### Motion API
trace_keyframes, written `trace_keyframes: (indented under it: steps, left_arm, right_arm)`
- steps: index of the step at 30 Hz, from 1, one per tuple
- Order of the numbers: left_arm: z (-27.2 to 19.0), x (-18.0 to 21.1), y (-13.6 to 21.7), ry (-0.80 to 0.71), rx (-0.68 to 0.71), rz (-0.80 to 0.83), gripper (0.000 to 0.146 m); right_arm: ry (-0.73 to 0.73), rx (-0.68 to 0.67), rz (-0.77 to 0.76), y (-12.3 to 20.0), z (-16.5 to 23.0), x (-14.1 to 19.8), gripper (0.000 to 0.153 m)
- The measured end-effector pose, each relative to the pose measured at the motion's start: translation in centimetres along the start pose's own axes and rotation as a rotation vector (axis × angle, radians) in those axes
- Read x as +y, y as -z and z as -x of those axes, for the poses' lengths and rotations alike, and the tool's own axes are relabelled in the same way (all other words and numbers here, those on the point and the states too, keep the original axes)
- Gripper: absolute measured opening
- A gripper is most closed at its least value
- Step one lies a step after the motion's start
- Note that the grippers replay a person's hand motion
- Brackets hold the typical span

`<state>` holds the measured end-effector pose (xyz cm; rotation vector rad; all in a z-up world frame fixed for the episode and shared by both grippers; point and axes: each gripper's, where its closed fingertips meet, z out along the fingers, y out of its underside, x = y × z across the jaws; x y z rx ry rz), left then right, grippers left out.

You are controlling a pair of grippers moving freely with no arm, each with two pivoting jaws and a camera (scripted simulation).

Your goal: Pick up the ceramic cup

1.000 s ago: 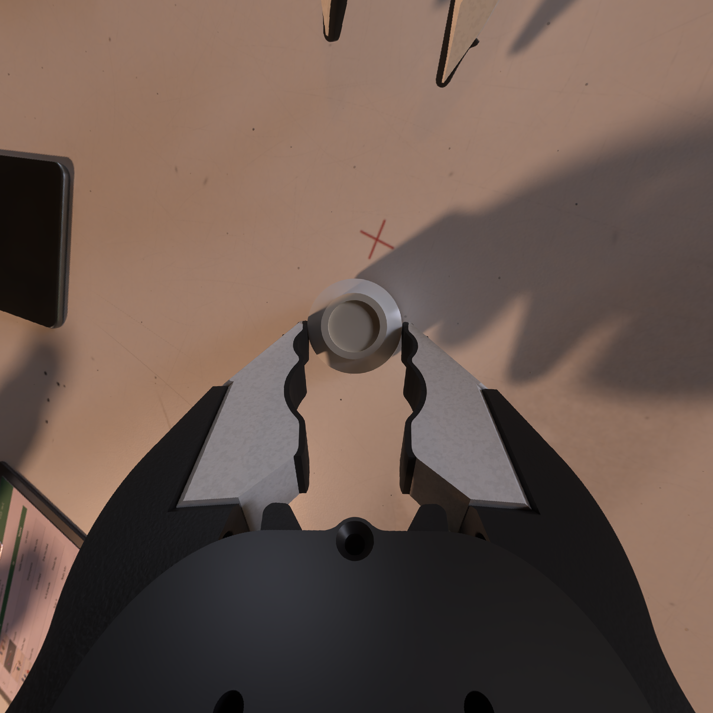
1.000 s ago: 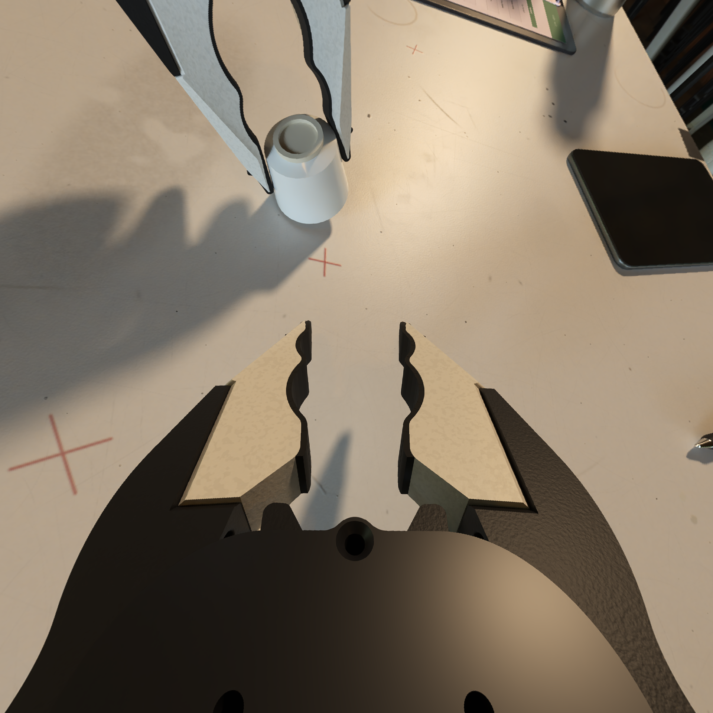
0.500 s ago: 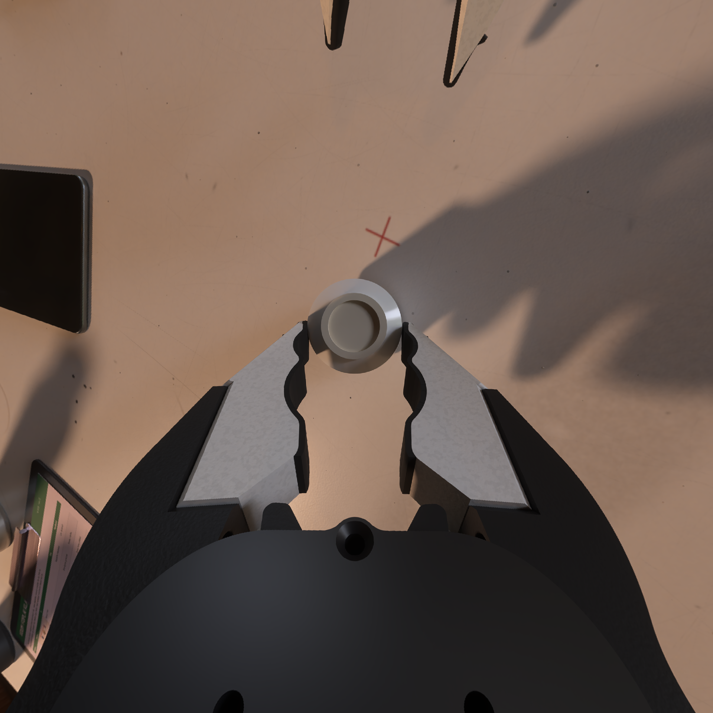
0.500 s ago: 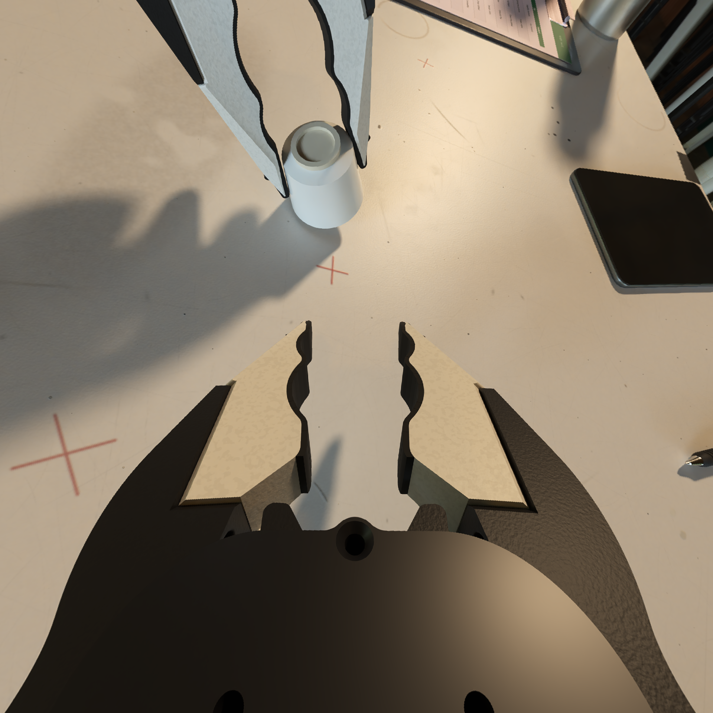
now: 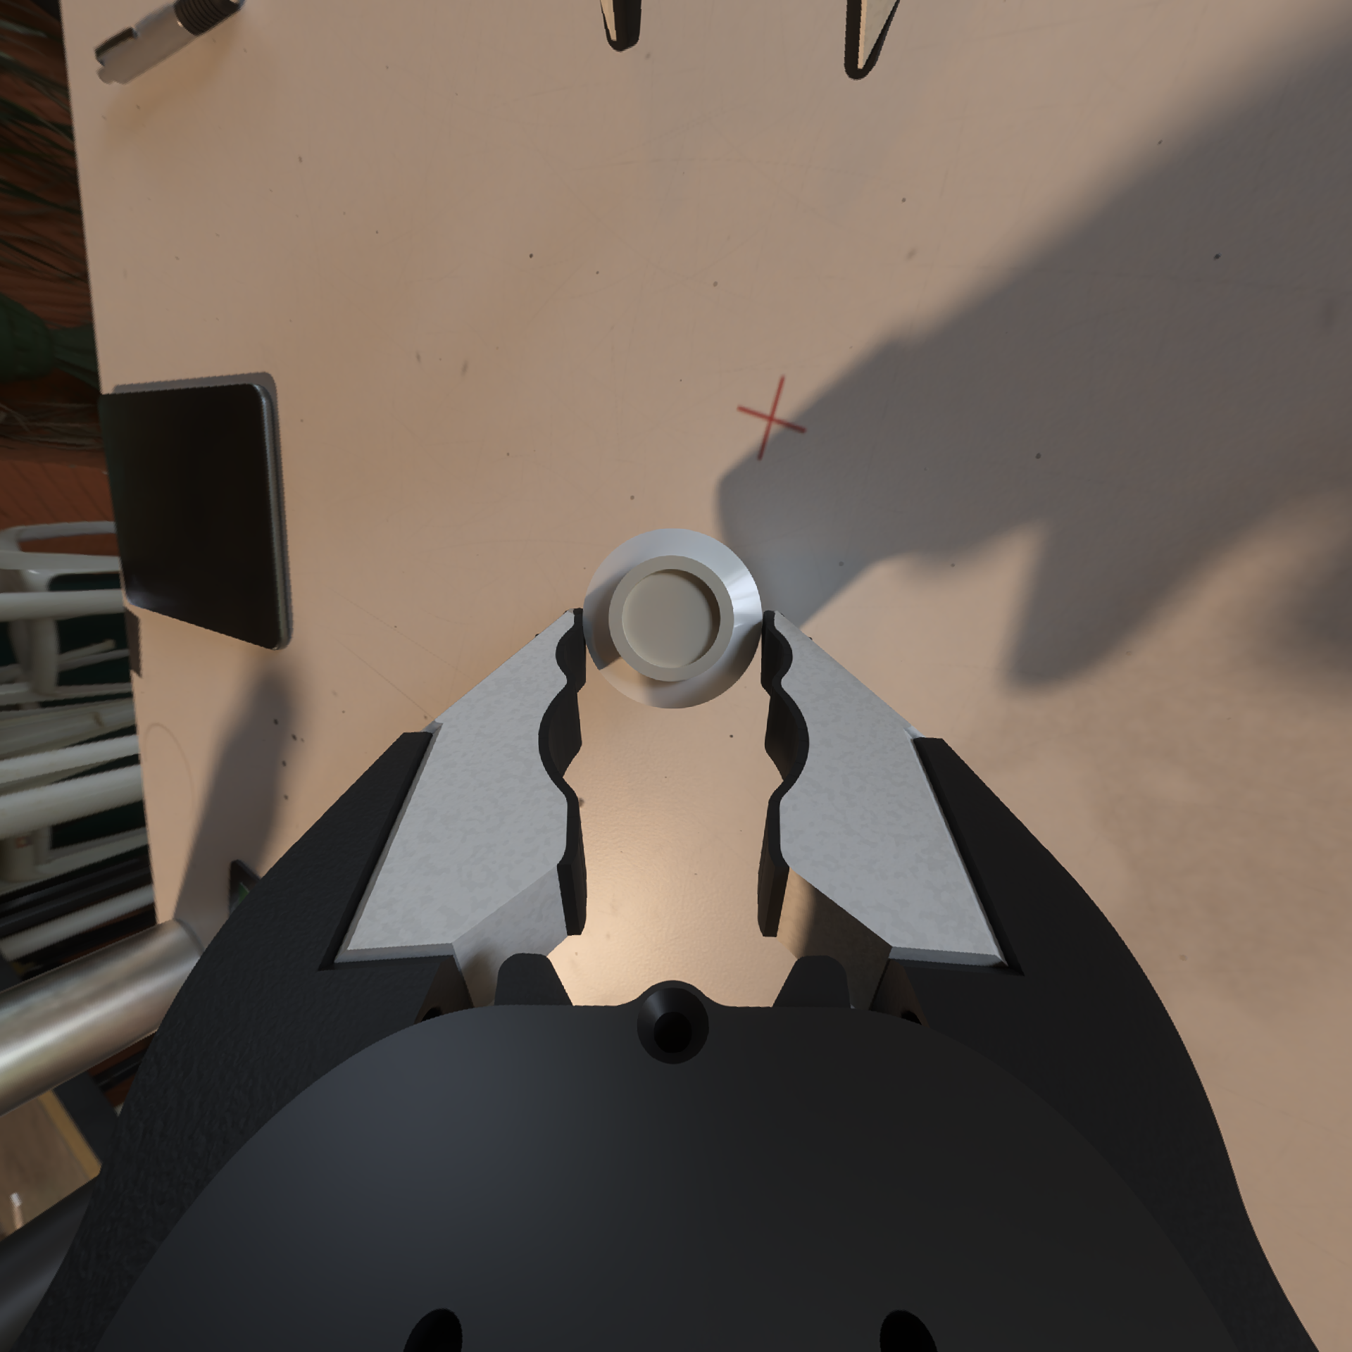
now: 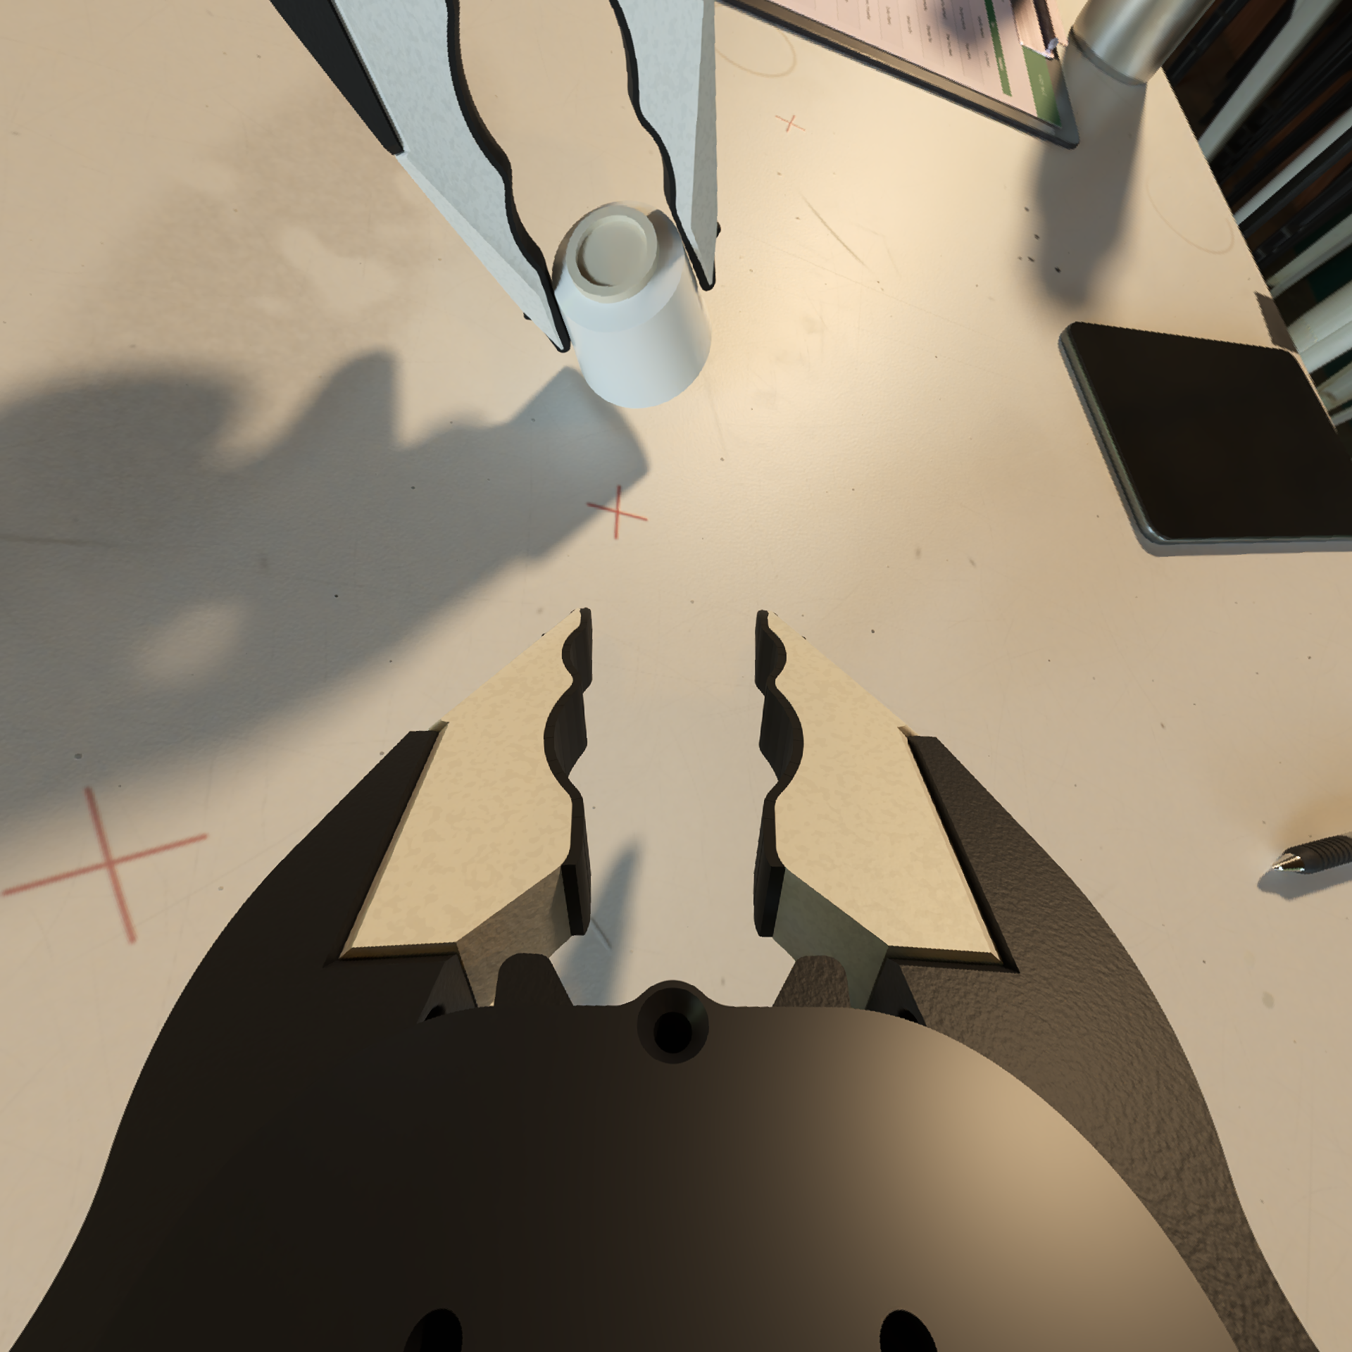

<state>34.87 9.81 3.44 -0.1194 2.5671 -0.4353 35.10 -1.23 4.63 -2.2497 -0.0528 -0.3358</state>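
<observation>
The white ceramic cup [image 5: 669, 618] is upside down, base towards the camera. My left gripper [image 5: 671, 622] is shut on it, its grey fingertips pressing the cup's two sides. The cup hangs above the beige table [image 5: 512, 219], and its shadow falls apart from it, near a red cross [image 5: 768, 421]. In the right wrist view the cup [image 6: 636, 344] shows between the left gripper's [image 6: 631, 307] fingers. My right gripper [image 6: 673, 618] is open and empty, above the table and short of the cup. Its fingertips [image 5: 867, 44] show at the top of the left wrist view.
A black tablet [image 6: 1207, 432] lies on the table to the right, also seen in the left wrist view [image 5: 197, 505]. A clipboard with a page [image 6: 951, 66] and a metal cylinder [image 6: 1119, 29] are beyond it. A pen tip [image 6: 1317, 863] lies at right. The table edge [image 5: 80, 293] runs along the left.
My left gripper has risen with the cup in it; the table looks farther away and the cup's shadow has parted from it. The right gripper has stayed open.
</observation>
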Motion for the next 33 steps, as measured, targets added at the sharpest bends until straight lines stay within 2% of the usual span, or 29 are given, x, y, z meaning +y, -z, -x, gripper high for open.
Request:
trace_keyframes:
  steps: [7, 17, 27, 33]
  left_arm:
    - [0.4, -0.1, 0.1, -0.061, -0.054, -0.002, 0.048]
    - [0.3, 0.0, 0.0, -0.028, -0.028, -0.011, 0.048]
    - [-0.4, 0.0, 0.0, 0.393, 0.287, -0.097, 0.048]
    - [-1.1, -0.3, 0.0, 0.554, 0.420, -0.141, 0.048]
  right_arm:
    - [0.017, -0.008, -0.010, -0.3, 0.2, -0.5, 0.045]
    - [0.023, -0.017, -0.015, -0.6, 0.4, -0.7, 0.045]
    - [0.020, -0.028, -0.018, -0.8, 0.7, -1.1, 0.044]
    - [0.025, -0.054, -0.011, -1.3, 1.6, -1.5, 0.044]
